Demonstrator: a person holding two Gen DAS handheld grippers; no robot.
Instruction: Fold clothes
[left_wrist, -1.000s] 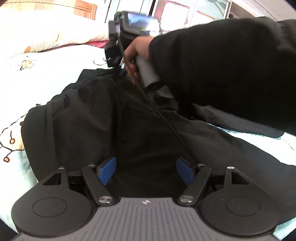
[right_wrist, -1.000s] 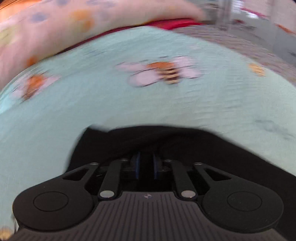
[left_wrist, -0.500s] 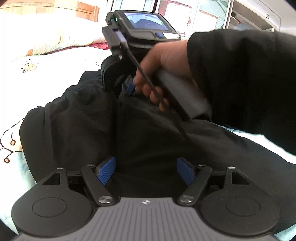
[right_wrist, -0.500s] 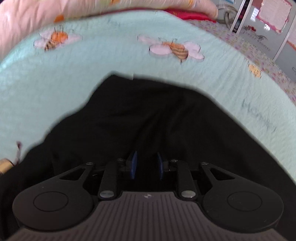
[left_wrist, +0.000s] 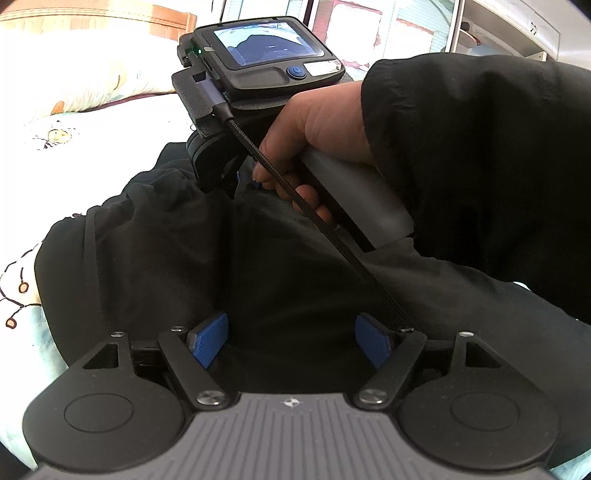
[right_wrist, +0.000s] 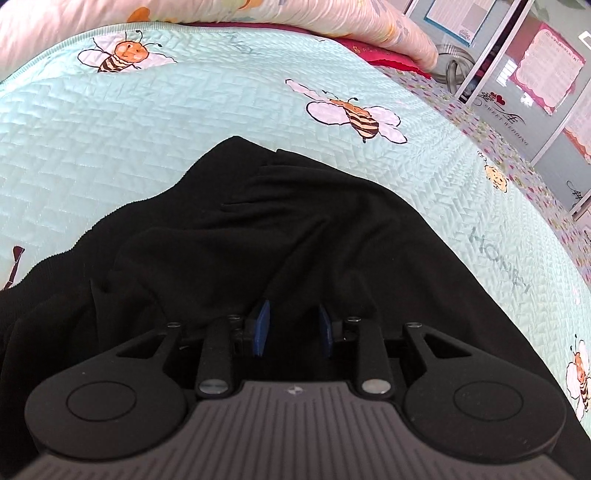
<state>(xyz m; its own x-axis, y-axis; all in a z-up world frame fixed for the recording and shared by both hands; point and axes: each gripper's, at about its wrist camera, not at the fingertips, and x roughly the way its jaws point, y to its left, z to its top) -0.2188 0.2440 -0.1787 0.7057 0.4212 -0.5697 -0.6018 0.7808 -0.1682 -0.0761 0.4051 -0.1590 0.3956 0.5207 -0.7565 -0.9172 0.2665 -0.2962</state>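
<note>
A black garment (left_wrist: 155, 258) lies bunched on the bed; it also fills the lower half of the right wrist view (right_wrist: 295, 229). My left gripper (left_wrist: 291, 341) is open and empty, its blue pads (left_wrist: 208, 341) wide apart just above the cloth. My right gripper (right_wrist: 291, 326) has its jaws partly open over the garment, with no cloth between the pads. In the left wrist view the right gripper's body (left_wrist: 258, 70) is held by a hand in a black sleeve (left_wrist: 480, 166) over the far part of the garment.
The bed has a pale green quilted cover with bee prints (right_wrist: 354, 118). A pink pillow (right_wrist: 258, 14) lies along its far edge. A cable (left_wrist: 325, 229) runs from the right gripper toward the left one. Wardrobe doors (right_wrist: 535, 66) stand beyond the bed.
My right gripper pulled a fold of the garment back toward me and opened, letting it go. The garment now covers more of the bed. My left gripper stayed open and still.
</note>
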